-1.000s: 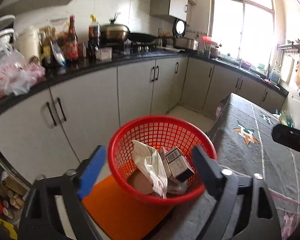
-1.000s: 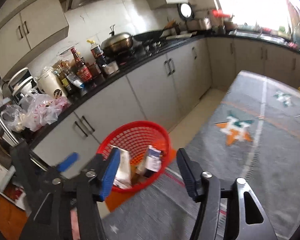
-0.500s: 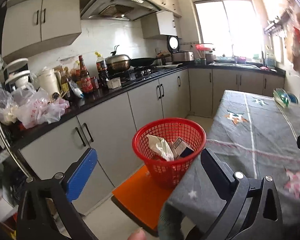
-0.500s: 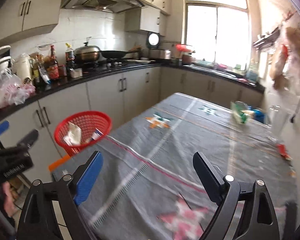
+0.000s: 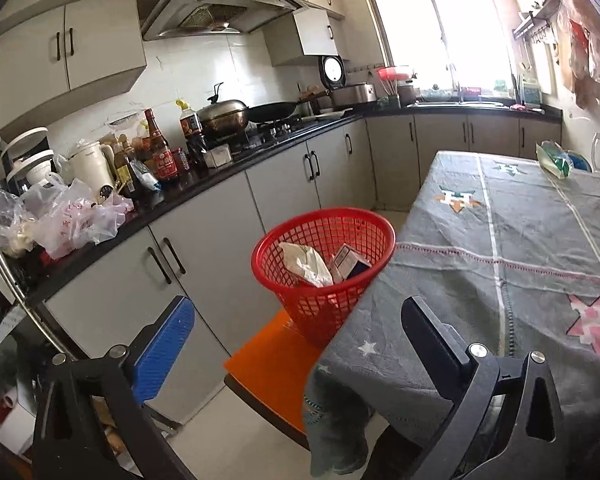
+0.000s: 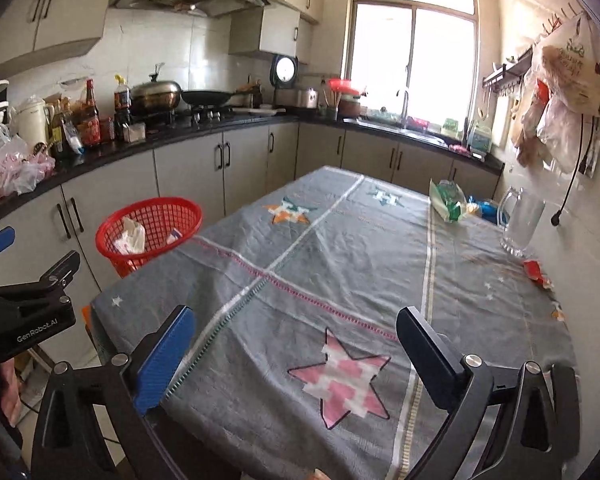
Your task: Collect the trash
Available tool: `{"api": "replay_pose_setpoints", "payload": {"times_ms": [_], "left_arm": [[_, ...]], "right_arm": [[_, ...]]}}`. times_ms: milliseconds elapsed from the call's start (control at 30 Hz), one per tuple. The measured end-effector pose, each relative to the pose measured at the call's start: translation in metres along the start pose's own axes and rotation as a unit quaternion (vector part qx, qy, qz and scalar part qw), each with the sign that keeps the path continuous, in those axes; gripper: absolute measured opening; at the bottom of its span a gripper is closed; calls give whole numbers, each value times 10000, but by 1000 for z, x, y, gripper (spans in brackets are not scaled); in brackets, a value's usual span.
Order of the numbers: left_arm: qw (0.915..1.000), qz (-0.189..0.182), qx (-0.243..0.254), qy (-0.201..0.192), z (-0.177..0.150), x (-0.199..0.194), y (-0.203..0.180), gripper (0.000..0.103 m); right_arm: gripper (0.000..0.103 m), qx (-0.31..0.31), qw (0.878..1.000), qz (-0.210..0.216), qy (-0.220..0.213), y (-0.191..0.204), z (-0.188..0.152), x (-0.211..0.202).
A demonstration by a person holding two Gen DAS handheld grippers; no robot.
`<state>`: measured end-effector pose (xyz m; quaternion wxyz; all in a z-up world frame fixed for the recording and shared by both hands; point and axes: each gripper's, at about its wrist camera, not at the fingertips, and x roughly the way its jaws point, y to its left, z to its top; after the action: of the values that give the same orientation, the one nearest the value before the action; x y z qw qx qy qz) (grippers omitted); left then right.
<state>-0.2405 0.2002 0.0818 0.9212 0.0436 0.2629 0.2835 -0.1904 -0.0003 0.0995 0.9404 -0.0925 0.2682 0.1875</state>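
A red mesh basket (image 5: 324, 256) stands on an orange stool (image 5: 276, 360) at the table's corner, holding a crumpled white bag (image 5: 304, 266) and a small box (image 5: 348, 264). My left gripper (image 5: 296, 312) faces it from a distance, open and empty. My right gripper (image 6: 294, 316) hovers over the near end of the grey-clothed table (image 6: 340, 260); its jaws are opening with nothing between them. At the table's far right lie a green-and-white wrapper (image 6: 446, 200) and a blue packet (image 6: 486, 208). A small red wrapper (image 6: 536, 272) lies by the wall. The basket (image 6: 150, 224) and left gripper (image 6: 28, 256) also show at left.
A clear glass mug (image 6: 520, 220) stands near the wall on the table. A dark counter (image 5: 204, 184) crowded with bottles, plastic bags and cookware runs along the left above grey cabinets. Bags hang on the right wall (image 6: 564, 92).
Both grippers have drawn back from the basket, which now looks smaller. The right one has swung right to face the table top, and its jaws have spread wider.
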Motion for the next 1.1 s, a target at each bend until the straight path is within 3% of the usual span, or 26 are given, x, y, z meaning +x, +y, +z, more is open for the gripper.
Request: {"api": "replay_pose_setpoints", "payload": {"times_ms": [1100], "left_arm": [[9998, 111, -115, 92, -9, 11, 12, 103]], "right_arm": [[102, -386, 9991, 75, 184, 24, -9, 7]]}}
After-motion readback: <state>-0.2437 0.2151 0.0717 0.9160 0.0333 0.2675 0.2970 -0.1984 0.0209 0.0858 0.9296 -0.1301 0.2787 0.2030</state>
